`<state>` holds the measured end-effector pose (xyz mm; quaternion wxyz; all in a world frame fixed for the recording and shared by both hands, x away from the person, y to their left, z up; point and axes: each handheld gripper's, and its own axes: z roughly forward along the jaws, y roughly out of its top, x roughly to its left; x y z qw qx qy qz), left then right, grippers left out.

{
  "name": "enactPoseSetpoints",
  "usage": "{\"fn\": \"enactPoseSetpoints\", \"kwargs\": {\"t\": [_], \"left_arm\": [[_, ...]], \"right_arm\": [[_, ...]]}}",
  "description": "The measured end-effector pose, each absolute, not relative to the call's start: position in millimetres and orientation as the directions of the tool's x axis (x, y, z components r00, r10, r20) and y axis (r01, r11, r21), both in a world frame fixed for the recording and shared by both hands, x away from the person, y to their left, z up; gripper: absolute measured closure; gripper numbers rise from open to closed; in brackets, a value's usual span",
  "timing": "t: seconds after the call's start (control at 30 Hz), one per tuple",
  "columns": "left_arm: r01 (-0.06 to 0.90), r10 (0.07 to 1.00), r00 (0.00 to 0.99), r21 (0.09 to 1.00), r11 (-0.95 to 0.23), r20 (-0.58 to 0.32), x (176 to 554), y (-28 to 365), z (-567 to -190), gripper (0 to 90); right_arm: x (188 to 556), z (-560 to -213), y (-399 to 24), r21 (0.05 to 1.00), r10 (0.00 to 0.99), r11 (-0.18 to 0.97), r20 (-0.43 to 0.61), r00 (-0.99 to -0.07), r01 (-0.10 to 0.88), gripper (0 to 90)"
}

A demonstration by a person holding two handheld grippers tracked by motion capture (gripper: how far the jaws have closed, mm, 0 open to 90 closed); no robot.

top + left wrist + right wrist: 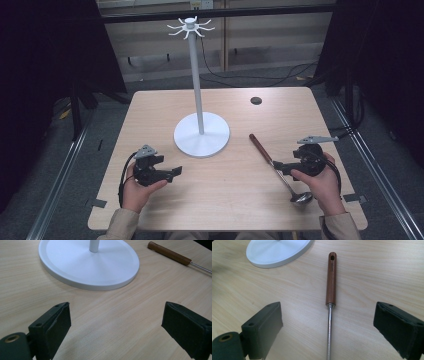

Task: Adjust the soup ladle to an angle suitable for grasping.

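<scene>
A ladle [277, 169] with a brown wooden handle [331, 277] and a thin steel shaft lies flat on the table, its bowl [301, 198] near the front edge. My right gripper [278, 166] hovers over the shaft just behind the handle, jaws open and standing wide on either side of the shaft [329, 332] without touching it. A white hook stand [201, 134] with a tall pole and a crown of hooks [190, 26] rises mid-table. My left gripper [175, 172] is open over bare wood in front of the stand's base [87, 262], nothing between its jaws.
A small dark round disc [256, 100] lies at the table's far right. The light wooden table [165, 205] has black tape tabs at its front corners. Metal rails run along the floor on both sides, and cables trail behind the table.
</scene>
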<state>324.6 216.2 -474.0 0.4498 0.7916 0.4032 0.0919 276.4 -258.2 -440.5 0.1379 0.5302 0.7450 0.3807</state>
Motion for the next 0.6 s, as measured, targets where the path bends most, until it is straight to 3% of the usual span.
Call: {"fn": "enactPoseSetpoints", "kwargs": {"t": [0.6], "left_arm": [[0.550,0.714,0.670,0.782,-0.293,-0.204,322.0,215.7,-473.2,8.8]], "right_arm": [[281.4,-445.2,-240.5,0.695,0.885,0.207,0.166,-0.434,0.689,10.7]]}}
